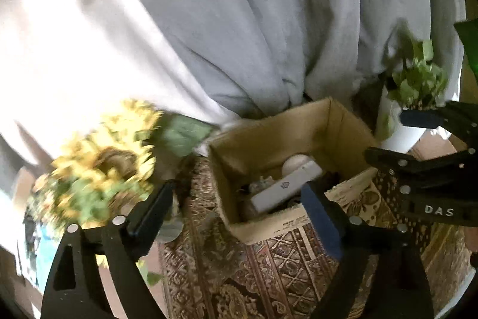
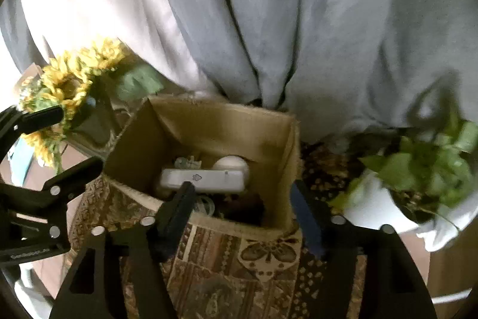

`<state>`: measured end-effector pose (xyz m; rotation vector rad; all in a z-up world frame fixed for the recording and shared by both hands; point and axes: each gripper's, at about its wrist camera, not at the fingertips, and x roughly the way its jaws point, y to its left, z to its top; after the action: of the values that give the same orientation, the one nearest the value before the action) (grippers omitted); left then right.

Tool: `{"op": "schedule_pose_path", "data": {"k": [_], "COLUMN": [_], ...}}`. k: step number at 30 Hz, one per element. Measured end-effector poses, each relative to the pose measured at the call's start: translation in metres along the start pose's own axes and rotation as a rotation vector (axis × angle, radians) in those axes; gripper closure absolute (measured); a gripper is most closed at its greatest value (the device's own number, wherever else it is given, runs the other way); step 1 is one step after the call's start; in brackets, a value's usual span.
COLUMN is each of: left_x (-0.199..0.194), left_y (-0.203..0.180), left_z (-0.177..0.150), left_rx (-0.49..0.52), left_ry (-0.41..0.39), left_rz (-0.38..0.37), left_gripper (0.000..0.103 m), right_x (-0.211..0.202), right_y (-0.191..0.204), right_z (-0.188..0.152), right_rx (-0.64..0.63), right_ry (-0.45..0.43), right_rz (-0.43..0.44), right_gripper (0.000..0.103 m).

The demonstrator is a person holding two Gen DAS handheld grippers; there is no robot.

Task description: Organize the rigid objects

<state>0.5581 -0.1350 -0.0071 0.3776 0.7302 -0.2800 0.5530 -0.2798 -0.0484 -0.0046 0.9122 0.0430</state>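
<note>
Cardboard, brown and open-topped, the box point(image 2: 206, 139) is sitting on a patterned brocade cloth point(image 2: 239, 265), holding a long white rectangular case point(image 2: 206, 180) lying across a pale round object point(image 2: 231, 163). Both the left gripper point(image 1: 239, 199) and right gripper point(image 2: 242, 199) are hovering at its near rim, fingers spread apart and gripping nothing. Yellow sunflowers point(image 2: 65, 82) and a white-potted green plant point(image 2: 418, 169) are crowding its sides.

Cardboard box point(image 1: 286, 121) between spread jaws
</note>
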Motion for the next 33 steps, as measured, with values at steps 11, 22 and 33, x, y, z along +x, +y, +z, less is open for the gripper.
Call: {"op": "schedule_pose_path", "data": {"k": [11,22,33], "left_x": [-0.109,-0.194,-0.259], "left_y": [-0.018,-0.047,-0.048], "left_z": [-0.062,-0.123,-0.185], "left_rx": [-0.187,-0.270,-0.274], "left_ry": [-0.157,-0.247,-0.296], "left_rz": [0.251,0.263,0.220], "left_gripper": [0.000,0.000,0.000], "right_x": [-0.097,-0.167,-0.241], "right_y": [-0.004,-0.006,0.029], "right_z": [-0.055,-0.127,-0.192], "right_rx": [0.035,0.084,0.104], "right_ry": [-0.178,-0.267,-0.368], "right_rz": [-0.087,-0.051,-0.092], "right_gripper": [0.012,0.008,0.008]}}
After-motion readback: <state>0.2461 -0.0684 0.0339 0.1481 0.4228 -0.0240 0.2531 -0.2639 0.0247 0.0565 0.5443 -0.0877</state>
